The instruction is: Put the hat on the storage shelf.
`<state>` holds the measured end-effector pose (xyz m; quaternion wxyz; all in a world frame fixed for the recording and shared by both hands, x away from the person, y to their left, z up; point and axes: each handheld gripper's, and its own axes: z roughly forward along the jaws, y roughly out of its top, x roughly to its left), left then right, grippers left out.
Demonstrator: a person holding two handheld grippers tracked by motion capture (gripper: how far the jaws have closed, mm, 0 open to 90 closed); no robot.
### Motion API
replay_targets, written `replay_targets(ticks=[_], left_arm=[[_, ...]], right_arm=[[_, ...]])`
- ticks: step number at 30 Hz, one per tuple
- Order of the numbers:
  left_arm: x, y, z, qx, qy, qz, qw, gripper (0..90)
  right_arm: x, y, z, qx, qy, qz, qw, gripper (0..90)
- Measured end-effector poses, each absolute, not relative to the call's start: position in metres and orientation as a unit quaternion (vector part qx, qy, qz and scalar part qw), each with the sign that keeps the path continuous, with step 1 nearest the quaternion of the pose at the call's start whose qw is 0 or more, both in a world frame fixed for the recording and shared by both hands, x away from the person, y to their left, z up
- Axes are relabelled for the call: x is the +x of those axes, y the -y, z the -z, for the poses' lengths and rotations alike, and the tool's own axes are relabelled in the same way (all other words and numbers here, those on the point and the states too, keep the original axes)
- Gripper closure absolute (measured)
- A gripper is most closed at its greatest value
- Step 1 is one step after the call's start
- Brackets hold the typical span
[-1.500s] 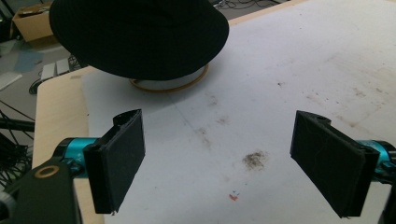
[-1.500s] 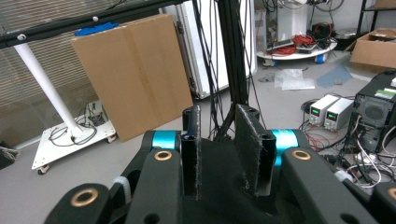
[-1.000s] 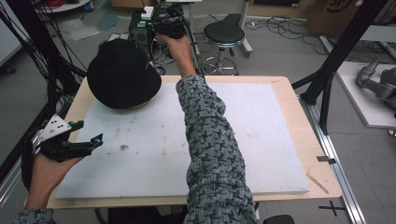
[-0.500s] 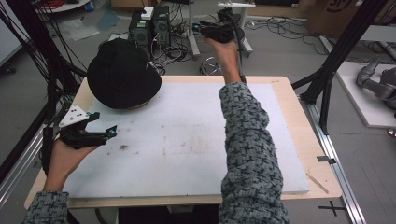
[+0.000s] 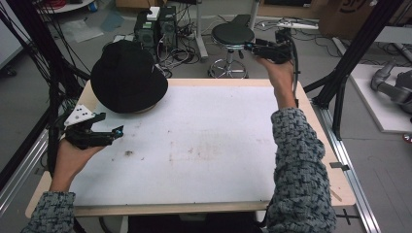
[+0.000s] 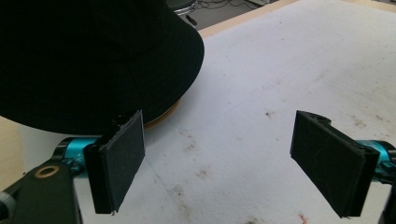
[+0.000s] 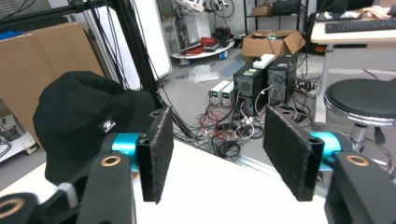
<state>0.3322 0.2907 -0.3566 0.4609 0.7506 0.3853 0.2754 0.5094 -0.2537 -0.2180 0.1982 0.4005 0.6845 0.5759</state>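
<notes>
A black bucket hat sits at the table's far left corner, and a tan edge shows under its brim. My left gripper hovers low over the white mat just in front of the hat, open and holding nothing. In the left gripper view the hat lies close ahead on the left, just beyond the left pad. My right gripper is held high past the table's far edge at the right, also open and holding nothing. In the right gripper view it points toward the hat.
A round black stool and computer towers with loose cables stand on the floor behind the table. Black frame posts rise at the left and right. A patterned sleeve crosses the table's right side.
The right arm has swung from behind the hat across to the far right, gripper still raised. The left gripper has crept a little forward and right, toward the hat.
</notes>
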Motion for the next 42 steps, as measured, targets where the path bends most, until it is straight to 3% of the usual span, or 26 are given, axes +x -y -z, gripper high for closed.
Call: replay_targets(ticks=[10,13,22,28,42], left_arm=[[0.331,-0.293,0.357,0.747,-0.389,-0.277,0.463,18.1],[0.331,-0.293,0.356,0.747,-0.389,-0.277,0.463,18.2],[0.332,-0.292,0.357,0.748,-0.390,-0.277,0.461,18.1],[0.333,-0.291,0.357,0.751,-0.388,-0.276,0.458,18.1],[0.334,-0.284,0.361,0.756,-0.384,-0.273,0.454,18.2]], right_arm=[[0.470,0.284,0.225,0.388,-0.687,-0.574,0.219,29.4],[0.460,0.292,0.230,0.396,-0.698,-0.558,0.211,22.0],[0.421,0.305,0.253,0.367,-0.704,-0.568,0.219,20.1],[0.393,0.314,0.273,0.362,-0.712,-0.557,0.227,12.5],[0.344,0.328,0.331,0.342,-0.695,-0.600,0.199,11.6]])
